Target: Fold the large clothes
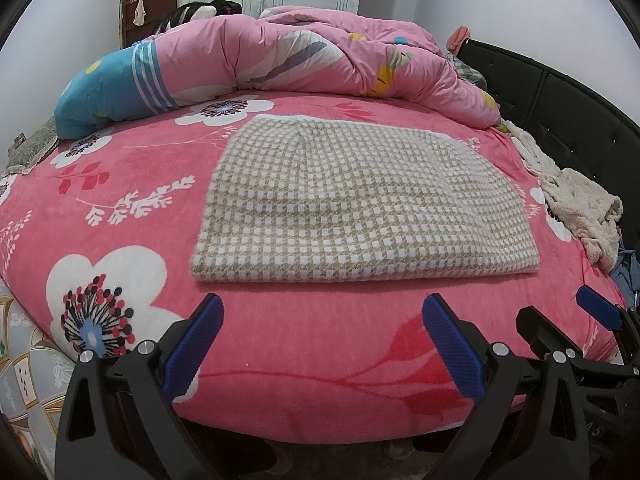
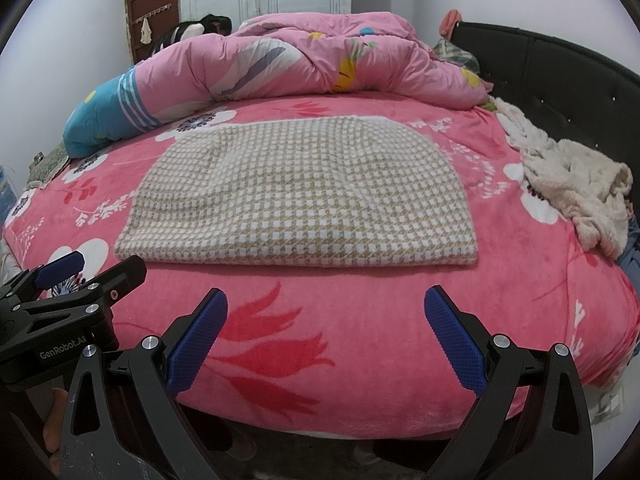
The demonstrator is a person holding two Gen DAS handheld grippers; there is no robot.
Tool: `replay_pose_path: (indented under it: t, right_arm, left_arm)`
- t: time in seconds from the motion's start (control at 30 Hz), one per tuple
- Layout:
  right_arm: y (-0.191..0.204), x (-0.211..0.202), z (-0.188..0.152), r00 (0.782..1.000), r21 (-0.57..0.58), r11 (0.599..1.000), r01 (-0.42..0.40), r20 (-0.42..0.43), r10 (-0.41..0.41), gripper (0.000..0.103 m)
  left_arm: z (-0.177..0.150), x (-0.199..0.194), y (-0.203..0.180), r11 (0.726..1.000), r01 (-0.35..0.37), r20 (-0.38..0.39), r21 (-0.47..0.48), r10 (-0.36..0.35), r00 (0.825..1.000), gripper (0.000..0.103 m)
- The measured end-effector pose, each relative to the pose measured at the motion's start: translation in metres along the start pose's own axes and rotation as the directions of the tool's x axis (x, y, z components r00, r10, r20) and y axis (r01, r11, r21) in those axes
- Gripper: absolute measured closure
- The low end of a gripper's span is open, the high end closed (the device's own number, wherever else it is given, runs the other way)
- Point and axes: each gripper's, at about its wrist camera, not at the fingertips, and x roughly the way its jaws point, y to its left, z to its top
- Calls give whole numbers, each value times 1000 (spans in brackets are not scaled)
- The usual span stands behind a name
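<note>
Both the left gripper (image 1: 320, 332) and right gripper (image 2: 326, 328) hover wide open and empty before the folded houndstooth garment (image 1: 360, 204) lying flat mid-bed (image 1: 280, 340), where a careless one-layer pinch could undo the fold.

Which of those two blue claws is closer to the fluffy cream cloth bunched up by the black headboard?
The right gripper. The cream cloth lies at the bed's right edge, ahead and to its right. The left gripper is beside it, further left; both open, short of the checked garment.

both claws, left claw (image 1: 320, 316) and right claw (image 2: 326, 312), have black frames, silver screws, textured blue pads (image 2: 198, 340); white "genrobot.ai" lettering marks the left.
</note>
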Motion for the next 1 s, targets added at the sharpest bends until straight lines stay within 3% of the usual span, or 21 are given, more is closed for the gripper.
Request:
replay_pose_path:
  t: [1.0]
  right_arm:
    - [-3,0,0,1000,-3,1000,-7,-2,7,8]
  left_arm:
    - [0,-1,1,1000,1,1,1,-1,1000,5]
